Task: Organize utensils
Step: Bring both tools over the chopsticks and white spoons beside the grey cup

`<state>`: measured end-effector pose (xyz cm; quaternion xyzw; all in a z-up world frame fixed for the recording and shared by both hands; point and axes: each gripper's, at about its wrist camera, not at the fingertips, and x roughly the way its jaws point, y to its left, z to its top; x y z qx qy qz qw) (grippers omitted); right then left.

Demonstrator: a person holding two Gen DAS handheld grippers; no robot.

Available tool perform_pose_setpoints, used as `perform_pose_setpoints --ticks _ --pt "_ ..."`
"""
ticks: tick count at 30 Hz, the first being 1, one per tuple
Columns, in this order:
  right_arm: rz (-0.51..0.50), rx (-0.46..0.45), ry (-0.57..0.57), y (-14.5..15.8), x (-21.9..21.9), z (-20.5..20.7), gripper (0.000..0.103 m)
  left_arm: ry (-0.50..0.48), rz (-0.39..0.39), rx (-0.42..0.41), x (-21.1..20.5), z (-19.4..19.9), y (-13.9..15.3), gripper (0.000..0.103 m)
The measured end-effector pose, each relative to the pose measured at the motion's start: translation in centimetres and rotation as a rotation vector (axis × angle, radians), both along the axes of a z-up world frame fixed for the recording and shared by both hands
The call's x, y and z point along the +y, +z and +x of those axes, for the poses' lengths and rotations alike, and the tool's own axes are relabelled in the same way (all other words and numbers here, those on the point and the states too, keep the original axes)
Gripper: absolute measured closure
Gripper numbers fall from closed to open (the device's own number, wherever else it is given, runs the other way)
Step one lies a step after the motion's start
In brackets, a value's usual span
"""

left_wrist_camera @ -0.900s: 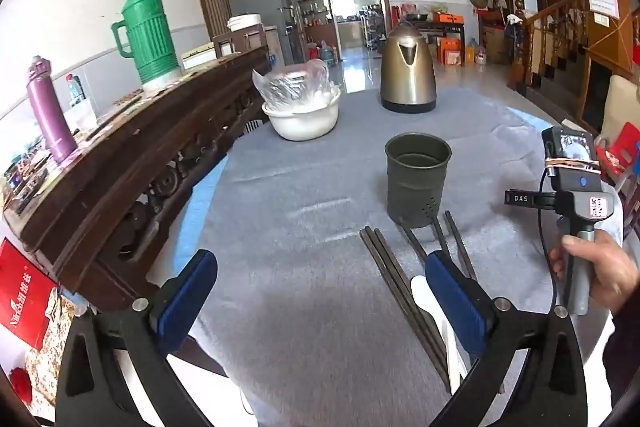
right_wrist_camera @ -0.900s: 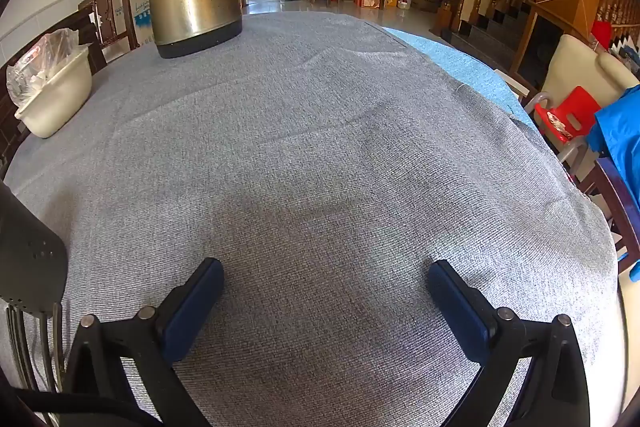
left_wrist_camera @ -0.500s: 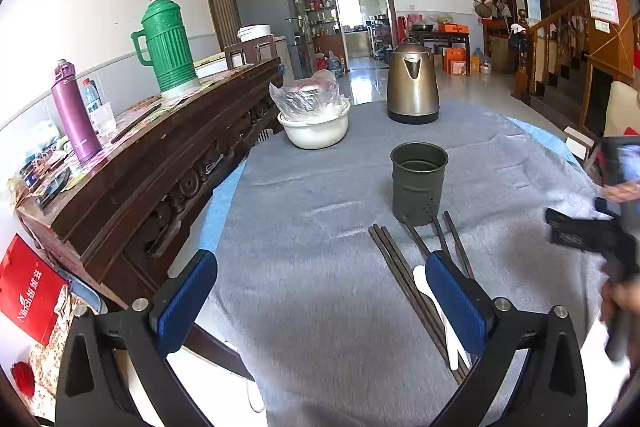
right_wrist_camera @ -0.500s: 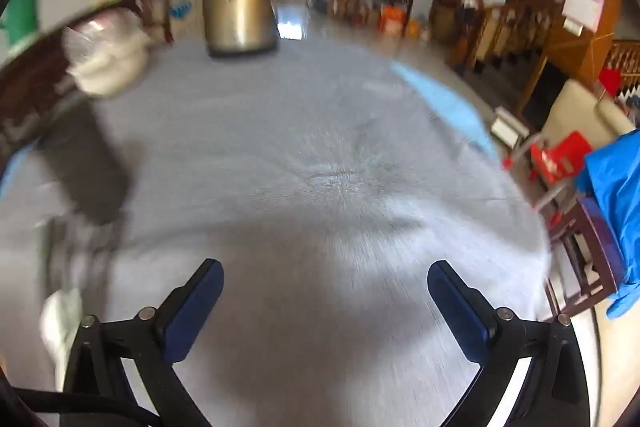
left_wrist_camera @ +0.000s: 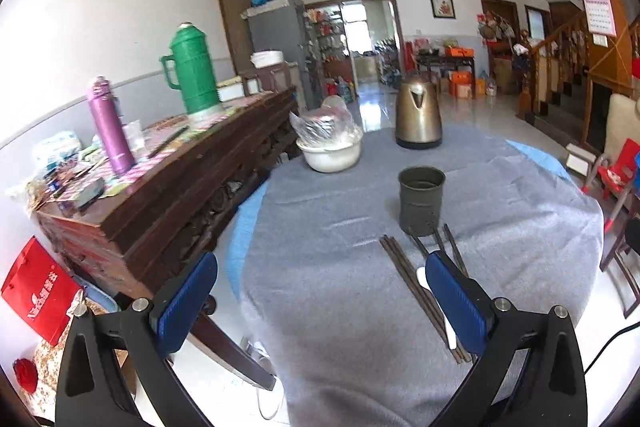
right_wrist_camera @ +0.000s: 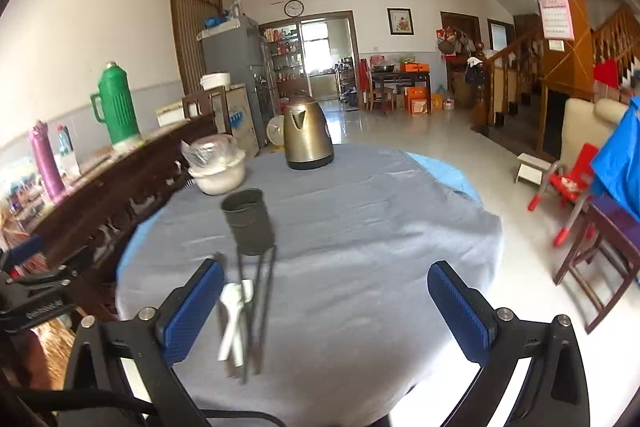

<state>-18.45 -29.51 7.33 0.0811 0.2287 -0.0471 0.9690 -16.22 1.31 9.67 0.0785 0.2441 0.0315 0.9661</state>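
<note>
Utensils lie in a loose bundle on the grey-clothed table [left_wrist_camera: 320, 267], just below the dark green holder cup [left_wrist_camera: 421, 201] that stands upright at centre right of the left wrist view. In that view the dark chopsticks [left_wrist_camera: 416, 291] run diagonally from mid-frame toward the lower right, with a white spoon [left_wrist_camera: 422, 277] beside them, partly hidden behind the right-hand blue pad of the left claw [left_wrist_camera: 320, 303]. That claw is spread wide with nothing between its pads, held above the near edge of the table.

In the right wrist view the right claw [right_wrist_camera: 324, 307] is likewise wide apart and empty. The holder cup [right_wrist_camera: 249, 221] sits left of centre, and below it the white spoons [right_wrist_camera: 236, 319] and thin dark utensils [right_wrist_camera: 258, 299] lie close beside the claw's left-hand pad; the picture is blurred here, so they may be forks or chopsticks.

Farther back on the table, in the upper middle of both views, stand a brass-coloured kettle [left_wrist_camera: 418, 117] and a white bowl [left_wrist_camera: 331, 155] covered with plastic. A green thermos [left_wrist_camera: 194, 75] and a purple bottle [left_wrist_camera: 110, 127] stand on the dark wooden sideboard [left_wrist_camera: 160, 195] at left.
</note>
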Motion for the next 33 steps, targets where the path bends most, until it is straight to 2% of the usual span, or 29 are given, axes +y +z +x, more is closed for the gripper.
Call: perform_pose_setpoints --ticks 7,12,16,17,33 --pt "-0.053 -0.018 0.014 2.0 3.3 -1.8 0.0 0.033 -0.015 0.009 1.5 -1.1 0.0 0.0" --pt "-0.044 0.035 0.03 0.9 4.9 -1.3 0.0 0.043 -0.001 0.001 1.6 -1.9 -0.1 0.0" --pt "-0.074 0.071 0.015 -0.1 5.7 -0.9 0.0 0.048 -0.011 0.004 1.9 -2.0 0.0 0.0" --pt "-0.053 0.072 0.035 -0.3 5.8 -1.1 0.0 0.05 -0.01 0.005 1.9 -2.2 -0.1 0.0" --pt "-0.079 0.083 0.053 -1.3 6.6 -0.8 0.0 0.057 -0.025 0.002 2.5 -2.3 -0.2 0.0"
